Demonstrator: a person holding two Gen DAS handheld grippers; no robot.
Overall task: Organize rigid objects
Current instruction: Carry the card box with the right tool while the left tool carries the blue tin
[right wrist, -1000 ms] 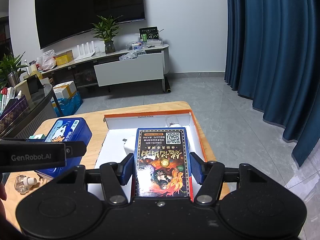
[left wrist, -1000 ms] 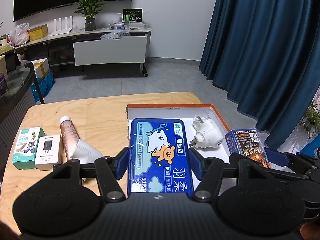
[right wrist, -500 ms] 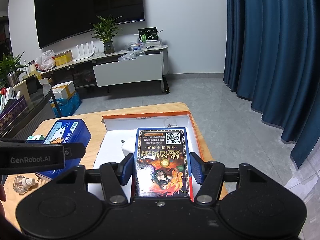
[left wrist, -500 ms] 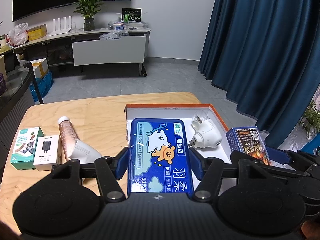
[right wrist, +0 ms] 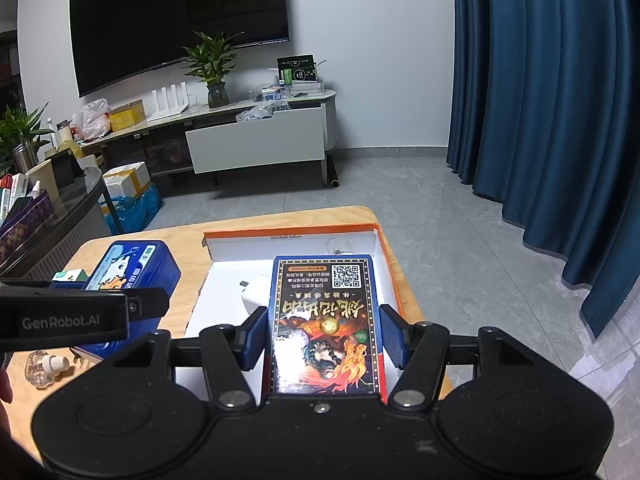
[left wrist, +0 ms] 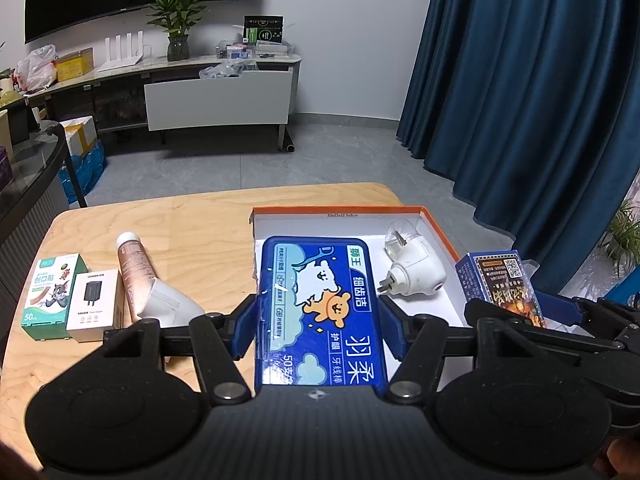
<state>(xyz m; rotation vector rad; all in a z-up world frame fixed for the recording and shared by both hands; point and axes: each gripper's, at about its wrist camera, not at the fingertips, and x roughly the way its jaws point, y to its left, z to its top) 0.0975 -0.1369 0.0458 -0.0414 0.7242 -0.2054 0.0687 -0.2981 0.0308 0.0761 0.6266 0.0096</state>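
My left gripper (left wrist: pixel 318 326) is shut on a blue floss-pick box (left wrist: pixel 320 304) with a cartoon bear, held over the left part of an orange-rimmed white tray (left wrist: pixel 340 211). My right gripper (right wrist: pixel 323 332) is shut on a dark box (right wrist: pixel 324 320) with a QR code and dragon art, held over the tray's (right wrist: pixel 288 230) right part. A white plug-in device (left wrist: pixel 416 276) lies inside the tray. The right wrist view shows the left gripper (right wrist: pixel 80 314) and its blue box (right wrist: pixel 132 276) at the left. In the left wrist view, the dark box (left wrist: pixel 504 280) shows at the right.
On the wooden table left of the tray lie a green plaster box (left wrist: pixel 50 288), a white charger box (left wrist: pixel 94 306) and a pink tube (left wrist: pixel 136 276). A small clear bottle (right wrist: pixel 42 366) lies near the front left. Blue curtains hang to the right, beyond the table's edge.
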